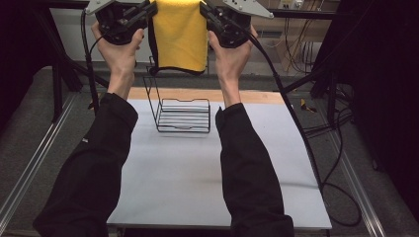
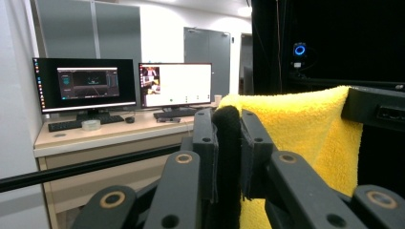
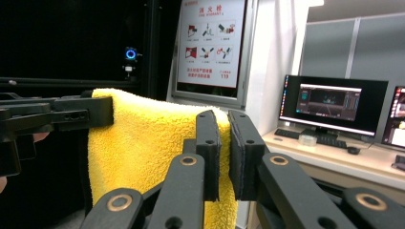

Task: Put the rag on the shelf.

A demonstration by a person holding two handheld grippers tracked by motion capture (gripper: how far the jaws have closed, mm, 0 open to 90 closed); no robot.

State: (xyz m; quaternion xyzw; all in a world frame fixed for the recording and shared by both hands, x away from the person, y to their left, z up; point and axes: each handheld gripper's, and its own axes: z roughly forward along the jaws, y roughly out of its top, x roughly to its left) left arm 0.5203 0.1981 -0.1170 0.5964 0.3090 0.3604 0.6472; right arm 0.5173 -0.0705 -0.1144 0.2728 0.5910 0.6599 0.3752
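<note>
The left gripper [image 1: 148, 11] is clamped on the upper left corner of a yellow towel [image 1: 181, 34], its jaws pinching the dark-edged cloth between them, as the left gripper view shows [image 2: 228, 143]. The right gripper [image 1: 205, 11] is clamped on the towel's upper right corner; in the right gripper view [image 3: 223, 152] its two pads stand close together with the yellow pile [image 3: 143, 143] caught between them.

The towel hangs stretched between the two grippers, held up in the air, its top edge level and its lower edge with a black trim hanging free. It hangs above and behind a black wire rack [image 1: 182, 114], well clear of it.

The left hand [image 1: 118, 49] and right hand [image 1: 232, 52] grip the tool bodies to either side of the towel, black sleeves running back toward the near edge.

The wire rack stands on a pale grey table [image 1: 217, 182], near its far edge, between the two forearms. Beyond the rack runs a wooden strip [image 1: 257, 95] along the table's far side. Right of the rack, black cables [image 1: 306, 143] trail off the table to the floor.
</note>
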